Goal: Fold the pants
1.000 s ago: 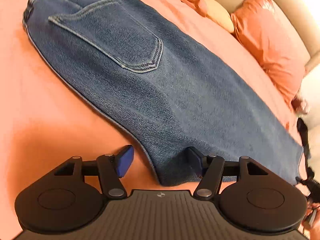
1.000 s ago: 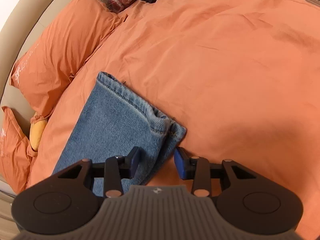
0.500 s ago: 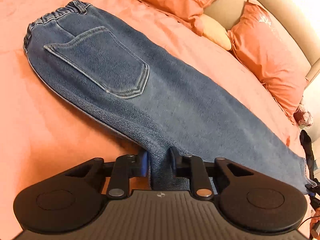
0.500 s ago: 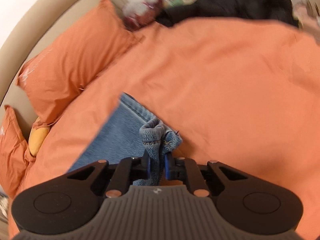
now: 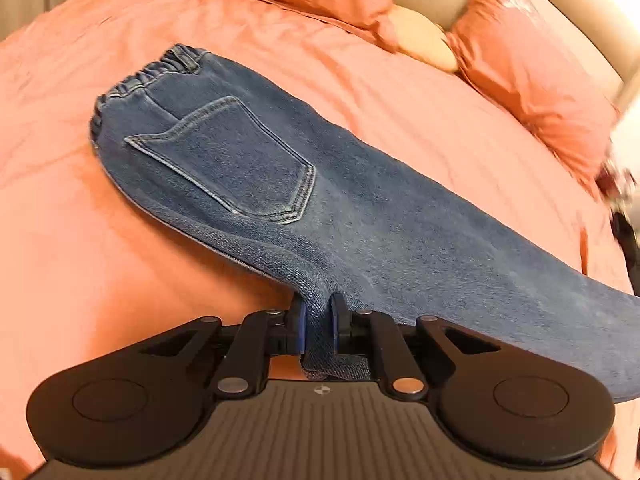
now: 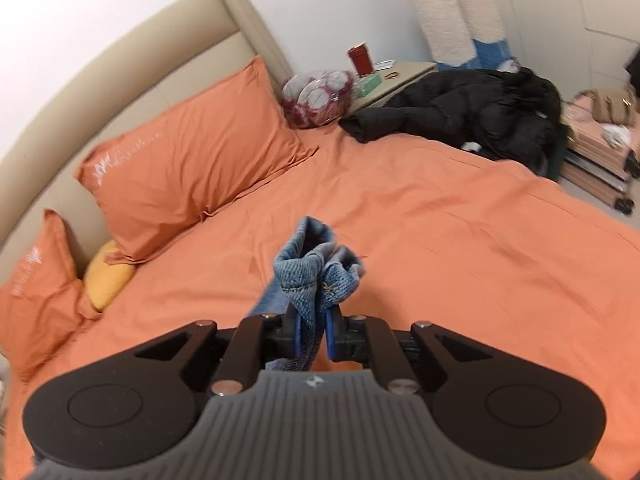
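Leftmost first: the elastic waistband end of the dark blue denim pants (image 5: 248,168) lies flat on the orange bed sheet (image 5: 60,264), back pocket up, the legs already doubled one onto the other lengthwise. Nearer the camera, the left tongs (image 5: 318,322) are pinched narrow on the near edge of the denim about midway along (somewhere past the seat, the exact spot is hard to fix through the fisheye). From there the cloth runs off to the right and rises off the bed.

At the right, the right tongs (image 6: 312,332) are clamped on the bunched hem ends, lighter-washed denim cuffs (image 6: 316,268), held up above the sheet with the orange pillows (image 6: 192,160) and the beige padded headboard (image 6: 120,60) beyond.

Judgement on the step: this looks like the crosswise fold, hems carried over toward the waistband.

- Keep both grips firm; denim is heavy and the hem bunch could slip out one layer at a time.
- Carry the right end in a level arc leftward, with the left hold acting as the crease line (lift it only slightly, so the waistband half does not drag).
- Lay hems square to the waistband edge, then let go.
- Risk: the two legs shearing apart, leaving a skewed stack.
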`<state>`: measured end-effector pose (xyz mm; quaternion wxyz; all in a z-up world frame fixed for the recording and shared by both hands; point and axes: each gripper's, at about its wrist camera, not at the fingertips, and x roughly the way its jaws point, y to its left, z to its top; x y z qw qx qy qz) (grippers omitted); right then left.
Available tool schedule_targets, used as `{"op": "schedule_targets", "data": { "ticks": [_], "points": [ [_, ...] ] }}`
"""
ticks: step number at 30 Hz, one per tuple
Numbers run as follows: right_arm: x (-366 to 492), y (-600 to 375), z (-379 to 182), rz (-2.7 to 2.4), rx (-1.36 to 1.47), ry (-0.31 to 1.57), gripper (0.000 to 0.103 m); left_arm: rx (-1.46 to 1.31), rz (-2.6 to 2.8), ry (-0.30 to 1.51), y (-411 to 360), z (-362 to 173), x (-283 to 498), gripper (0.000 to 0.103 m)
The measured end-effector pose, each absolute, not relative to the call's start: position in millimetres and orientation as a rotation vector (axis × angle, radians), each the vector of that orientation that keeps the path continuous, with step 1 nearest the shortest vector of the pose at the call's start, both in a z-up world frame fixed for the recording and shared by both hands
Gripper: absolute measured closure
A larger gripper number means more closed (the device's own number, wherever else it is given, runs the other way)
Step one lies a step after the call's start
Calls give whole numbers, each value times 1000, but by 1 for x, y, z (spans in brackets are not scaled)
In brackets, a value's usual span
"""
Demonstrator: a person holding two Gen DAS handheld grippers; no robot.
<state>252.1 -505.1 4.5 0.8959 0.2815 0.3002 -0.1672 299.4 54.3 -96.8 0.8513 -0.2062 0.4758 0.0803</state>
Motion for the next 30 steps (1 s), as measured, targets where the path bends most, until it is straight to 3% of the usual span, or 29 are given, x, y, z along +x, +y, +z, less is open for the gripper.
{"op": "schedule_targets", "data": {
  "ticks": [6,13,18,22,30],
  "points": [
    [120,-514,-14,-426,681,622,98,-328,65,1074,42,-106,262,92],
    [61,-538,-134,-592,881,783,98,-305,61,1185,38,-153,259,92],
    [54,-541,-178,-615,900,800,97,-262,45,1197,37,-169,261,81],
    [61,-545,-181,-601,874,812,97,-3,40,1178,8,-155,261,75],
    [65,-542,-155,-489,749,836,96,350,-47,1140,-41,-122,258,75]
  ]
}}
